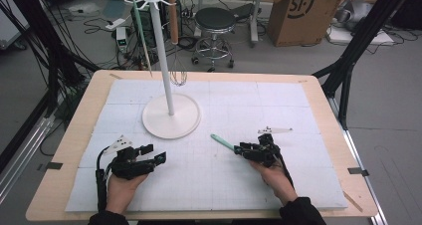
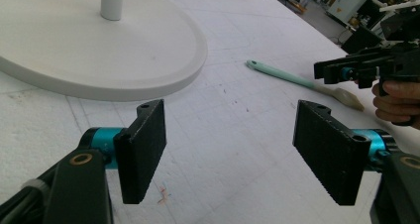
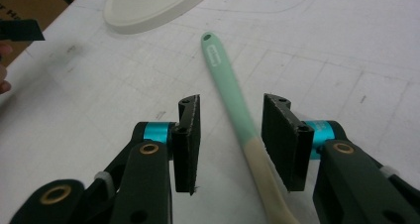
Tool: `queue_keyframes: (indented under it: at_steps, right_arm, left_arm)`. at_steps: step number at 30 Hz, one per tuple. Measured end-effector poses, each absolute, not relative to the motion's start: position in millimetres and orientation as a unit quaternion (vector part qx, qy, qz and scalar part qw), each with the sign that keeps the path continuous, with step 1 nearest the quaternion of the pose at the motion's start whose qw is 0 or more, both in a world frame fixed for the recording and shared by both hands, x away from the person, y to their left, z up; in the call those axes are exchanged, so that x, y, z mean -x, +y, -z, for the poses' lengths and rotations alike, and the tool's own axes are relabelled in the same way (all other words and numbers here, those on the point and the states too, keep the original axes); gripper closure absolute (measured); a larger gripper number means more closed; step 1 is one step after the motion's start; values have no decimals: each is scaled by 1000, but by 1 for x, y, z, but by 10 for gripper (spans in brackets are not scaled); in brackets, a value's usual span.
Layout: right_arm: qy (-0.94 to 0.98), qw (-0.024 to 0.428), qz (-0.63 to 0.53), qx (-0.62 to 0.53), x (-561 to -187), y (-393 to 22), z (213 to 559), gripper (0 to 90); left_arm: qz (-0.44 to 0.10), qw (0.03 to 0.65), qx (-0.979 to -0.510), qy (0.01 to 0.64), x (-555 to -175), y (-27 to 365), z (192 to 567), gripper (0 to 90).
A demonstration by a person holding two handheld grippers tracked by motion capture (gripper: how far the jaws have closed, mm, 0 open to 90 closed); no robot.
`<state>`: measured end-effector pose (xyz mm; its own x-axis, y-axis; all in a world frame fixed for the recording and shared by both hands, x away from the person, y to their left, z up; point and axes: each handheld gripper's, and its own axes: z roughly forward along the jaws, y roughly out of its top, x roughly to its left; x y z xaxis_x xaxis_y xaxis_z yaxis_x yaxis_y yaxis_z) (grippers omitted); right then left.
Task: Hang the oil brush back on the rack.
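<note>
A mint-green spatula (image 1: pixel 222 142) with a cream blade lies flat on the white mat, its handle pointing toward the stand. My right gripper (image 1: pixel 240 149) is open, with its jaws on either side of the spatula (image 3: pixel 230 92) near where handle meets blade. The spatula lies close to one pad, and there is a clear gap on the other side. My left gripper (image 1: pixel 153 153) rests at the front left, wide open (image 2: pixel 233 149) with nothing between its jaws. In its view the spatula (image 2: pixel 292 79) and the other gripper (image 2: pixel 366 68) lie ahead to the right.
A white stand (image 1: pixel 171 118) with a tall pole (image 1: pixel 163 51) sits mid-table. A wooden-handled whisk (image 1: pixel 174 36) and a pale green utensil (image 1: pixel 141 33) hang from its top hooks. The white mat (image 1: pixel 278 105) covers the wooden table. A stool (image 1: pixel 215 21) and cardboard box (image 1: pixel 303 11) stand beyond.
</note>
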<state>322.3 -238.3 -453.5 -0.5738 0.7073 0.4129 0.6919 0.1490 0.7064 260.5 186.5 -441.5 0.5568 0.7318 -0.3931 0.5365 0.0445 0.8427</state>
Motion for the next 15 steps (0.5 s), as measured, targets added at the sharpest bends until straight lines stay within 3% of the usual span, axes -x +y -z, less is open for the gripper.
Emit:
queue_keyframes:
  at_steps: [15]
  right_arm:
    - [776, -2, -438, -454, -325, -229, 459, 639]
  left_arm:
    - [-86, 556, -685, 463, -261, 186, 442, 294]
